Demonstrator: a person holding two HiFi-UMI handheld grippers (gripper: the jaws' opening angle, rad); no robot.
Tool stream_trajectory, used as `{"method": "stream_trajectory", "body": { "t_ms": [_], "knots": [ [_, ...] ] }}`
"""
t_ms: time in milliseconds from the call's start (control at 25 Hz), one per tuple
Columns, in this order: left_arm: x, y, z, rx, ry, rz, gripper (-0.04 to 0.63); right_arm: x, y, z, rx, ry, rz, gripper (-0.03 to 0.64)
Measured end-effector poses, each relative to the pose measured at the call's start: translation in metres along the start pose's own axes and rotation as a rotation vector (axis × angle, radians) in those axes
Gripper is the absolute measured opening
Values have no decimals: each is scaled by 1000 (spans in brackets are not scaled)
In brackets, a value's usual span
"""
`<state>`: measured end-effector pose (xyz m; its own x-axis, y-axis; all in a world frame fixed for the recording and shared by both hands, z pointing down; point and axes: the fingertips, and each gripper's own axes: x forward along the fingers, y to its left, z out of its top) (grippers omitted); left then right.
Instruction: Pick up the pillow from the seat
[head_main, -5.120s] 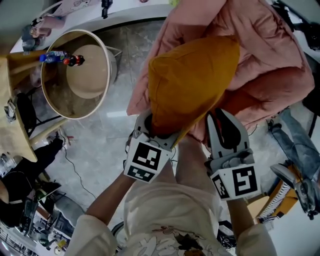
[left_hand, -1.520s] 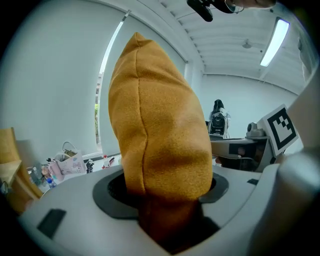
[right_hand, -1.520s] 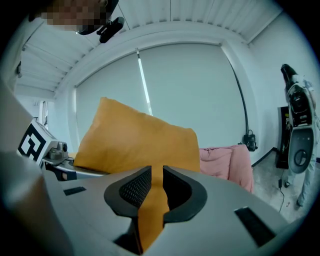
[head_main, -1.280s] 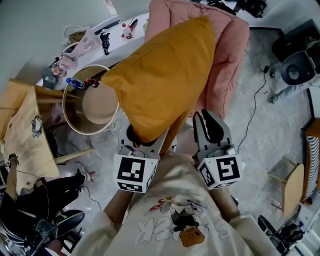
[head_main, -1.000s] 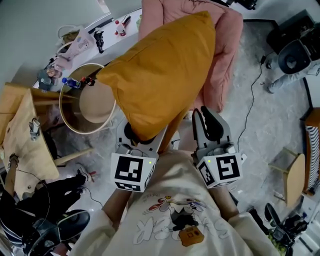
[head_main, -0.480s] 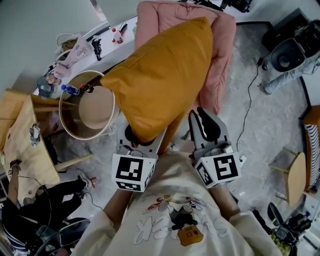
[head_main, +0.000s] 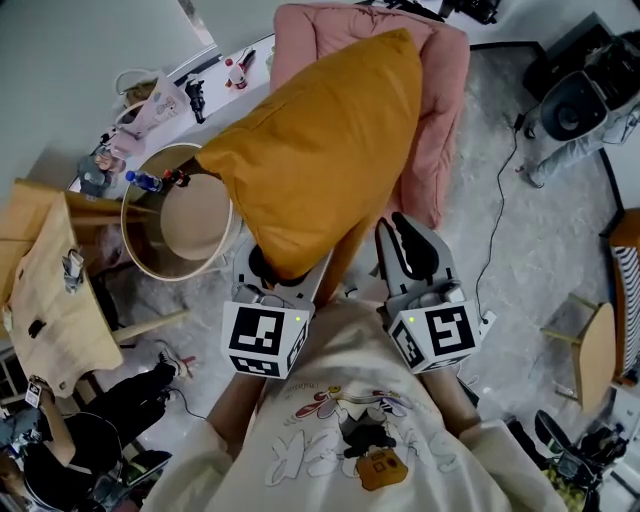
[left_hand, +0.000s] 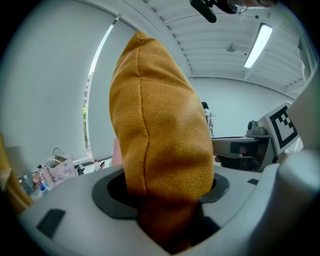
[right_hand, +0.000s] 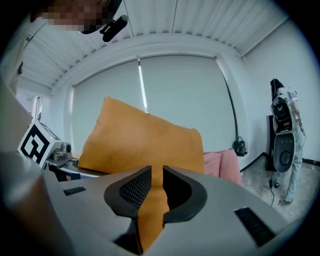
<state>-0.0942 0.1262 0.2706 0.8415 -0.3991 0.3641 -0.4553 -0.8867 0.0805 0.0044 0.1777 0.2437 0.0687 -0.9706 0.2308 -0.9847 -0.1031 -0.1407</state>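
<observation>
We hold the orange pillow (head_main: 320, 160) above the pink seat (head_main: 448, 90). Our left gripper (head_main: 272, 285) clamps a thick corner, while our right gripper (head_main: 405, 248) pinches a thin edge that may slip.

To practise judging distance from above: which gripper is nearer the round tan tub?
Left. The left gripper sits close beside the tub; the right gripper lies farther off, beyond the left one.
</observation>
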Motion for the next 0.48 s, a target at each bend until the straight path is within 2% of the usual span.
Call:
{"method": "stream_trajectory", "body": {
  "t_ms": [200, 480],
  "knots": [
    [0, -6, -1, 1, 8, -15, 308, -5, 3, -2, -24, 18, 1, 49],
    [-11, -9, -1, 23, 5, -22, 308, -4, 8, -5, -20, 31, 7, 48]
  ]
}}
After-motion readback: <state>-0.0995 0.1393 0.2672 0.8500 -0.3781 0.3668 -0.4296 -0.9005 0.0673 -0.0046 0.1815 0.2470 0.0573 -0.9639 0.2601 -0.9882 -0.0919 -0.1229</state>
